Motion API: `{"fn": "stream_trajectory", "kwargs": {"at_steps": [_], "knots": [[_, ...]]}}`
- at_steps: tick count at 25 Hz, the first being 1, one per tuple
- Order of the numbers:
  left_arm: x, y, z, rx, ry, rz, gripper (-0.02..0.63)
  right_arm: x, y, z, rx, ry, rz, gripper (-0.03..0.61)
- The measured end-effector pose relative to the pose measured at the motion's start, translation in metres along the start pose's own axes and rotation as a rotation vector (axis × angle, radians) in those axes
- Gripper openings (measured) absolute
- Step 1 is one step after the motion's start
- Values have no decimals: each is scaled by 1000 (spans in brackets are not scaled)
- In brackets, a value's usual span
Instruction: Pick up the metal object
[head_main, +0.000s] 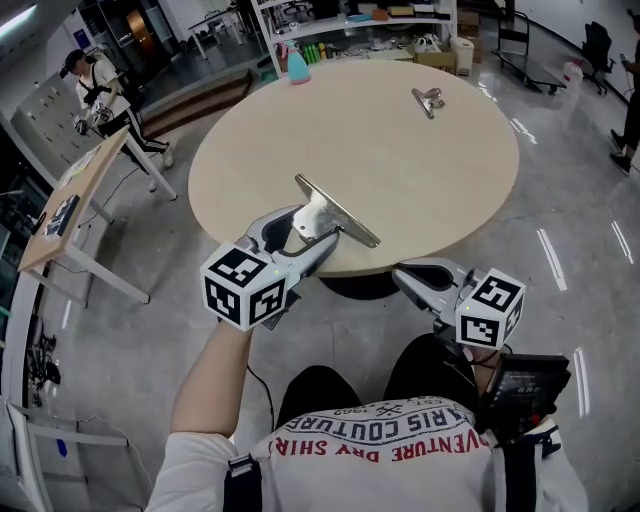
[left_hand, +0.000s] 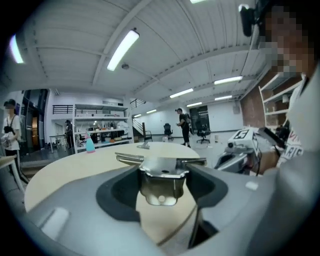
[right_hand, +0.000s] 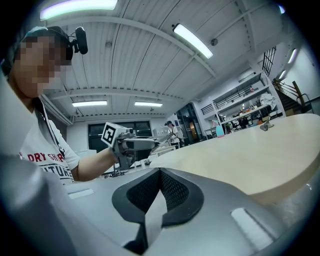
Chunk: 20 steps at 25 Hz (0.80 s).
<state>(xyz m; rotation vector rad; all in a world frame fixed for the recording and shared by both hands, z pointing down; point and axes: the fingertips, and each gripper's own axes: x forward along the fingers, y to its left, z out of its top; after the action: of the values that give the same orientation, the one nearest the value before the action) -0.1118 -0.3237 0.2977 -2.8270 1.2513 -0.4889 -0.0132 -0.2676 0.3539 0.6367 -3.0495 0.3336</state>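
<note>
Left gripper (head_main: 310, 232): jaws clamped on the metal object (head_main: 340, 212), at near edge of table (head_main: 400, 170).
Long axis: crosswise to those jaws.
Right gripper (head_main: 405, 278): closed, empty, alongside.

Shirt (head_main: 400, 470) print reads, apparently, "PARIS COUTURE", "DRY SHIRT".

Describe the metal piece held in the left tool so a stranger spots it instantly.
Find the round beige table; at its near edge the left tool grips a shiny metal clip with a long flat bar. The other metal clip lies loose on the table's far right side, with no tool near it.
</note>
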Motion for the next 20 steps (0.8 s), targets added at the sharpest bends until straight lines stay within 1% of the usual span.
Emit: {"fn": "stream_trajectory", "kwargs": {"at_steps": [2,5,9,13,16,20], "knots": [[-18,-16,-5,-17,-69,-11,278,1,0,0,0,2,1,2],[-36,-37,-27,-28,-107,4,278,2,3,-2,-3,12,4,2],[-44,-52,-56,-84,-133,9,278,5,4,-7,-4,20,15,2],[-44,-48,-63,-122,-148,20,278,9,3,-10,-11,31,17,2],[-47,-44,-62,-121,-154,28,278,11,4,-9,-11,27,19,2],[-48,-43,-62,-101,-153,39,278,13,6,-12,-15,25,22,2]]}}
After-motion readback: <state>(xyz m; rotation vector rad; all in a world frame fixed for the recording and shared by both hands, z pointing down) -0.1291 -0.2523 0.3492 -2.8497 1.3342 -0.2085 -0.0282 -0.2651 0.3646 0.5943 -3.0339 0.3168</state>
